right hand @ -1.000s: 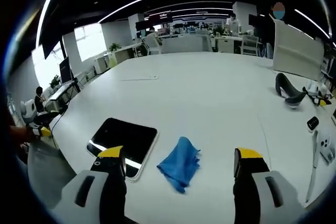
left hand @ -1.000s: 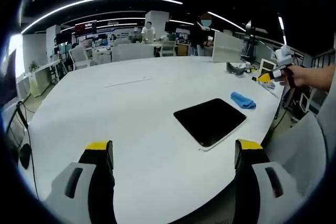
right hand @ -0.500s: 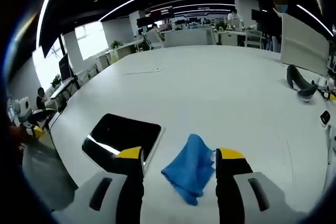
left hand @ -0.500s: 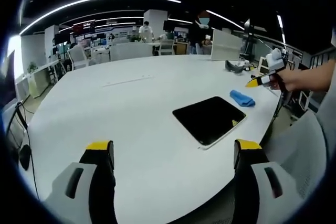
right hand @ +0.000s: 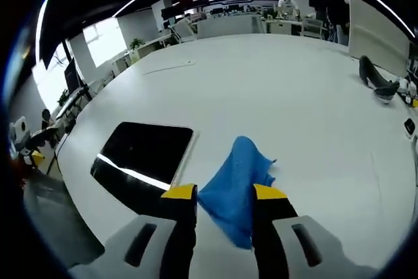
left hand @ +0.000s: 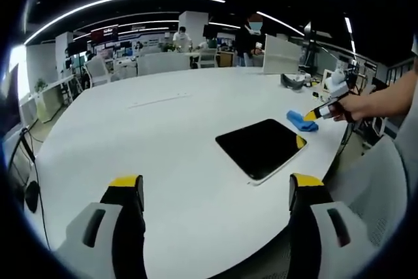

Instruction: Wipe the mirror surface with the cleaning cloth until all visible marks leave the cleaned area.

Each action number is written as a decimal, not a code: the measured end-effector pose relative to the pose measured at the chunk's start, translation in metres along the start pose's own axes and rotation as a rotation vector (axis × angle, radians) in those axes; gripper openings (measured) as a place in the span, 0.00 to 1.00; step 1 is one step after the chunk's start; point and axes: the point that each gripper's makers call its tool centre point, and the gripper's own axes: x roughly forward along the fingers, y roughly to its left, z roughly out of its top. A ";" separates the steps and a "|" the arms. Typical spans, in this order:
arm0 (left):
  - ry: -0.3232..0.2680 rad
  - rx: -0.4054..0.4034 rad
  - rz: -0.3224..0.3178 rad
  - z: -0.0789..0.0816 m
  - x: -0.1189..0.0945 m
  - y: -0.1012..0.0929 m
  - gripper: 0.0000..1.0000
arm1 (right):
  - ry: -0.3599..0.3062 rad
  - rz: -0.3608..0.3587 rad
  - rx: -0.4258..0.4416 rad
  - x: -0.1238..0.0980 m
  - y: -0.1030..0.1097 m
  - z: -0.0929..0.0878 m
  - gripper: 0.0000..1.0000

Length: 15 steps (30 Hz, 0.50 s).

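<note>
Blue crumpled cleaning cloth [right hand: 236,178] sits pinched in the right gripper [right hand: 224,194] beside the dark rectangular mirror [right hand: 144,153]; left gripper [left hand: 215,191] gapes wide.

A dark flat mirror [right hand: 142,155] lies beside the crumpled blue cloth [right hand: 238,184] on white table [right hand: 287,89].

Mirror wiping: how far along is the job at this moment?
Early. Done: the right gripper has reached the blue cleaning cloth, its jaws close on either side of it. In hand: taking hold of the cloth beside the mirror. Left: all wiping. The left gripper is open, away from the mirror.
</note>
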 end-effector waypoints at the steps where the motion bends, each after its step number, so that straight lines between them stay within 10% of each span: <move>1: 0.000 0.001 0.001 0.000 0.000 0.000 0.91 | 0.004 0.014 0.013 -0.001 0.001 -0.002 0.29; 15: 0.010 0.010 -0.002 -0.002 0.000 -0.003 0.90 | -0.001 0.156 -0.006 0.013 0.011 0.009 0.32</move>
